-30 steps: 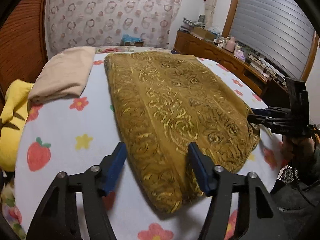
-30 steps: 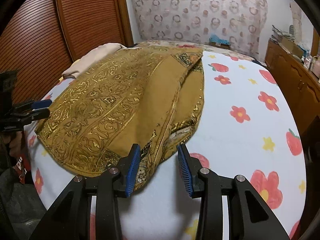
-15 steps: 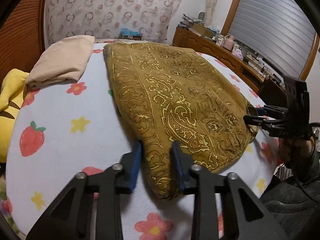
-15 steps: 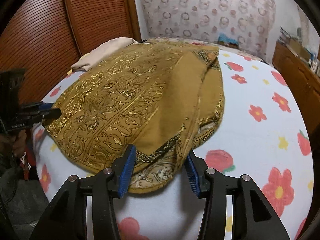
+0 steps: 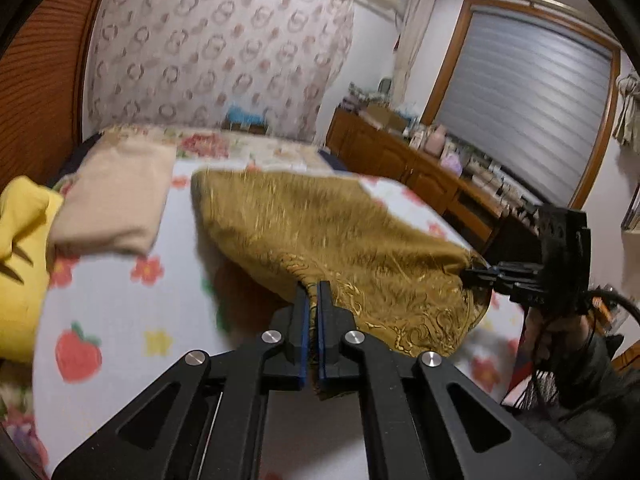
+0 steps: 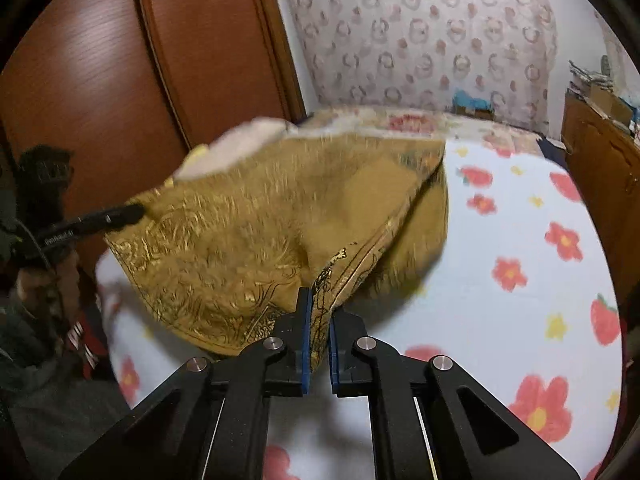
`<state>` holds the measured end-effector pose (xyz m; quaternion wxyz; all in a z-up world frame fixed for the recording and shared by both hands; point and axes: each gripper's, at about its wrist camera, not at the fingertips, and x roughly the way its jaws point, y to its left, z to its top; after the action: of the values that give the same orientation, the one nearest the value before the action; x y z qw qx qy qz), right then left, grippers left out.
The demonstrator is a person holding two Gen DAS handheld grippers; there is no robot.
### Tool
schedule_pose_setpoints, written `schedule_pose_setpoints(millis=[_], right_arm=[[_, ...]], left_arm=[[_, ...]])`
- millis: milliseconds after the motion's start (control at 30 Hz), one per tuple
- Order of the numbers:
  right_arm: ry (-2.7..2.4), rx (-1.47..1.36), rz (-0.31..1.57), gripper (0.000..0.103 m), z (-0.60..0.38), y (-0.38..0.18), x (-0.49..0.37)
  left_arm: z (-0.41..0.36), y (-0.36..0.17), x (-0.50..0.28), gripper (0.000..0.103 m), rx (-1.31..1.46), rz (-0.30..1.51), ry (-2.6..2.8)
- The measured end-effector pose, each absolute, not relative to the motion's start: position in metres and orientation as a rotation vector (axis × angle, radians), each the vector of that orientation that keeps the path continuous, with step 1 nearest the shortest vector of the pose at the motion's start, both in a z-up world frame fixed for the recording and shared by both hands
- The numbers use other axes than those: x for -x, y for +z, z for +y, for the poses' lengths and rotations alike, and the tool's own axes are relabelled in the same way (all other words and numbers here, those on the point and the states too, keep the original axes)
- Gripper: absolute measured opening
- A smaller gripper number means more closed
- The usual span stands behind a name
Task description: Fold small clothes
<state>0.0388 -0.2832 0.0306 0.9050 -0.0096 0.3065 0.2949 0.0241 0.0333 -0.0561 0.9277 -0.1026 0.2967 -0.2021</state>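
Cloth [image 5: 320,232], gold-patterned, is hanging lifted over the bed [image 5: 120,312], its near corners being pinched by left gripper [image 5: 313,294] and right gripper [image 6: 318,300].

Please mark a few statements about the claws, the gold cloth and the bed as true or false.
1. The left claw is shut on the gold cloth. True.
2. The right claw hangs open above the sheet. False: it is shut on the cloth's near edge.
3. The cloth lies flat on the bed. False: its near edge is lifted.
4. A folded beige cloth lies left of the gold one in the left view. True.
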Motion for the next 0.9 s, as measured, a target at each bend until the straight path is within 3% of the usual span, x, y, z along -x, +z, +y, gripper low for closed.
schedule_pose_setpoints(millis=[400,733,800,867,900], right_arm=[[0.585,-0.013,0.533,0.006,-0.282,0.076,-0.112],[0.517,-0.001,0.645,0.008,-0.256,0.069,-0.236],[0.507,0.009,0.67,0.012,-0.252,0.068,-0.25],[0.476,0.043,0.657,0.043,-0.249,0.07,-0.254],[0.454,0.059,0.649,0.05,-0.249,0.074,-0.257]], left_arm=[[0.039,-0.019,-0.124,0.003,0.212,0.555,-0.386],[0.045,-0.034,-0.21,0.003,0.215,0.642,-0.325],[0.046,-0.043,-0.224,0.003,0.221,0.672,-0.316],[0.046,-0.048,-0.235,0.003,0.218,0.697,-0.304],[0.046,-0.053,-0.242,0.003,0.212,0.715,-0.293]])
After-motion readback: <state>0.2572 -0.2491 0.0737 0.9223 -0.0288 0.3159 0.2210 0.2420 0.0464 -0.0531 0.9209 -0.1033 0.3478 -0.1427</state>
